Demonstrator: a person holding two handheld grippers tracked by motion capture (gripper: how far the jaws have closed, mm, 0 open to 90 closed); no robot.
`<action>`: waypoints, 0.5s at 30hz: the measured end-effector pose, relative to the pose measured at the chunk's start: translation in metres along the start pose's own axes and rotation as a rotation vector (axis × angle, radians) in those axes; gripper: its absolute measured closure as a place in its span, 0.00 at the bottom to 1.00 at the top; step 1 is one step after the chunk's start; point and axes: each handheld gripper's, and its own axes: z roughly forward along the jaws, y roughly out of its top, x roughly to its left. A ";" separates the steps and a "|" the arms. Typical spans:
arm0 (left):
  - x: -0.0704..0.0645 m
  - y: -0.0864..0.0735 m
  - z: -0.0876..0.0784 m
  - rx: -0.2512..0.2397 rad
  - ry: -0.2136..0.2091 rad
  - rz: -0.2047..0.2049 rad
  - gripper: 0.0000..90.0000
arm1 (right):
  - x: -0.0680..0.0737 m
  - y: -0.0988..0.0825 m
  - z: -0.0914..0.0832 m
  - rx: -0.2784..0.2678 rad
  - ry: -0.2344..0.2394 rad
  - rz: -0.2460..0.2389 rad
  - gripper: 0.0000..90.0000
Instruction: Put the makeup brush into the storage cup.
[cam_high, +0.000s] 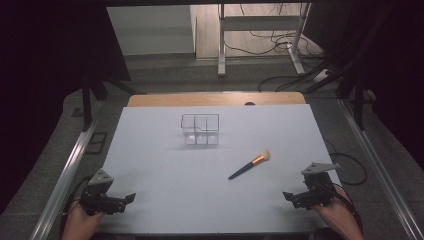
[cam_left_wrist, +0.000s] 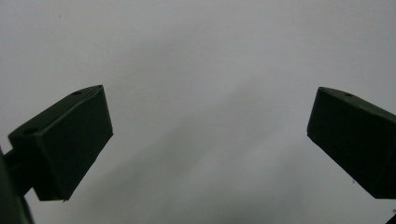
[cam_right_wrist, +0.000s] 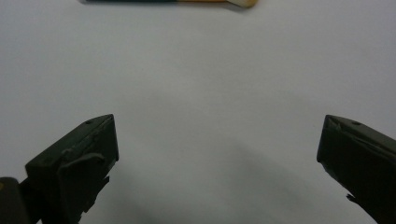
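A clear plastic organizer (cam_high: 200, 130) with several compartments stands at the middle of the white table (cam_high: 160, 170). To its right and nearer me lies a makeup brush (cam_high: 250, 165) with a dark blue handle, an orange ferrule and pale bristles pointing up-right. My left gripper (cam_high: 126, 201) rests at the near left edge, jaws wide apart over bare table (cam_left_wrist: 210, 121). My right gripper (cam_high: 290, 199) rests at the near right edge, open and holding nothing (cam_right_wrist: 217, 144). The brush (cam_right_wrist: 168, 1) lies across the top edge of the right gripper view, well beyond the jaws.
The white table ends in a wooden strip (cam_high: 215, 99) at the far side. Metal rails (cam_high: 65, 175) run along both sides. Beyond the table are a desk frame (cam_high: 260, 35) and floor cables (cam_high: 280, 45).
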 end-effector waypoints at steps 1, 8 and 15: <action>0.000 0.000 0.000 0.000 0.000 0.000 0.01 | 0.000 0.001 0.000 0.003 0.003 0.004 0.00; 0.000 0.000 0.000 0.001 -0.002 0.001 0.01 | 0.002 0.005 0.002 0.017 0.008 -0.002 0.00; 0.000 0.000 0.000 -0.003 0.004 0.000 0.01 | 0.004 0.010 0.005 0.037 0.000 -0.017 0.00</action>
